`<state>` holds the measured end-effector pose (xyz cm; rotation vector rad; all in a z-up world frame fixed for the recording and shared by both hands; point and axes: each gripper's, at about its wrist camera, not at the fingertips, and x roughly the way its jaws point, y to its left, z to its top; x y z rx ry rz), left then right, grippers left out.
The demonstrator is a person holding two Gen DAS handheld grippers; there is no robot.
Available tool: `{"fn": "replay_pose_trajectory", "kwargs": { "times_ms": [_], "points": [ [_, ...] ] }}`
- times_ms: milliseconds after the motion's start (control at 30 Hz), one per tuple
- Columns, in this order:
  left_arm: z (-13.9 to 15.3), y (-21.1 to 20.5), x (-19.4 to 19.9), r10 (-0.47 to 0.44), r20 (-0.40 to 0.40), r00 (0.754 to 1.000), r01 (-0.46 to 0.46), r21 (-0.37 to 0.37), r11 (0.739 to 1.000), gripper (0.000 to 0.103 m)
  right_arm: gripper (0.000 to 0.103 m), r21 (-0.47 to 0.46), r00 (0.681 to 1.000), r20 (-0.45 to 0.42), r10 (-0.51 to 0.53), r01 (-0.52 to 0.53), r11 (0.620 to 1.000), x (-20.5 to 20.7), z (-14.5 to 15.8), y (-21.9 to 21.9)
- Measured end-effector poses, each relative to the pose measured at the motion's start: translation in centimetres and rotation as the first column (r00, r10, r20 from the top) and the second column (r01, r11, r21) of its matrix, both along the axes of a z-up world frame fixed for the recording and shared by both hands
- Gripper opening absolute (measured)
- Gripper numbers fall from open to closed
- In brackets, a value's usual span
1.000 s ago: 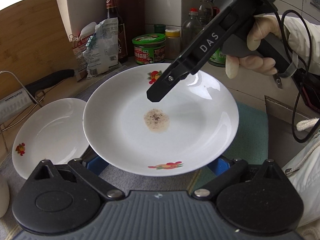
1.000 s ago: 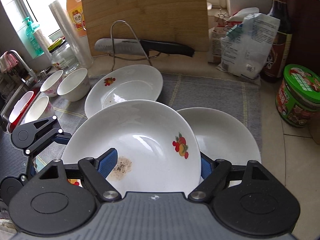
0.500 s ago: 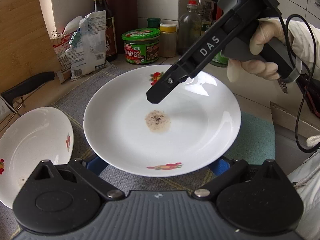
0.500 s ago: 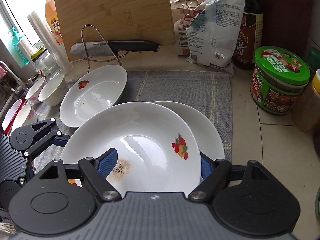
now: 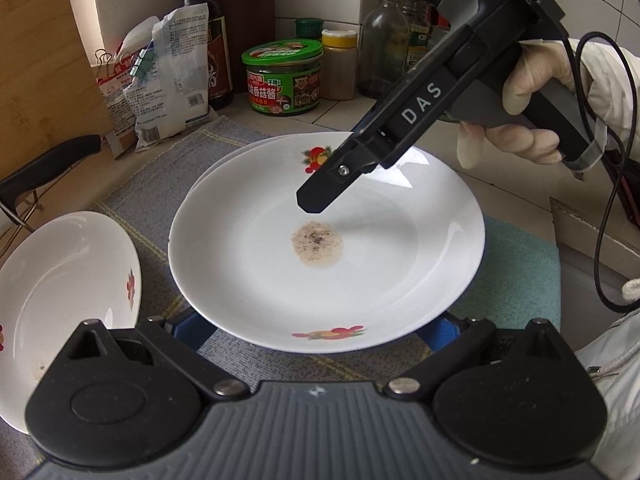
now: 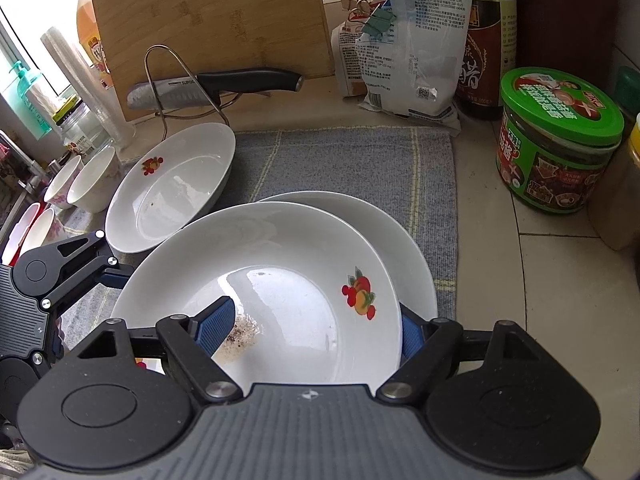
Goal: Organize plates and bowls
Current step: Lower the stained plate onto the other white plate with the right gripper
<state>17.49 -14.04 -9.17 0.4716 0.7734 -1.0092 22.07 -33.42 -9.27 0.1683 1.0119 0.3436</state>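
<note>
Cluttered with a cutting board (image 6: pixel 208 28), jars and bottles, the table (image 6: pixel 540 300) carries a grey mat (image 6: pixel 340 160) where a stained plate (image 6: pixel 288 280), carried in both grippers, hangs just above a bare second plate (image 6: pixel 384 224). Glazed, stiff, breakable and slick, it is best pinched at the rim, as the right gripper (image 6: pixel 316 332) does, one pad inside and one under; the left gripper (image 5: pixel 316 326) reaches under the near edge, its grip hidden. Only a dried, peppery smear (image 5: pixel 318 243) lies in the plate.
</note>
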Motion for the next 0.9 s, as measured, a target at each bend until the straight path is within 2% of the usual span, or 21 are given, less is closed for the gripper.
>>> {"fn": "replay_pose_trajectory", "kwargs": {
  "times_ms": [267,400,900],
  "points": [
    [0.17,-0.55,0.32,-0.007,0.008,1.0,0.006,0.034,0.999,0.101,0.087,0.007,1.0,-0.019,-0.007,0.007,1.0,0.16,-0.43,-0.03],
    [0.18,-0.73,0.48,-0.012,0.007,1.0,0.012,0.043,0.999,0.101,0.091,0.015,1.0,-0.028,-0.006,0.006,1.0,0.2,-0.4,-0.04],
    [0.56,-0.49,0.19,-0.02,0.005,1.0,0.02,0.047,0.999,0.102,0.096,0.039,0.997,-0.066,-0.042,0.045,0.998,-0.64,0.05,-0.34]
  ]
}}
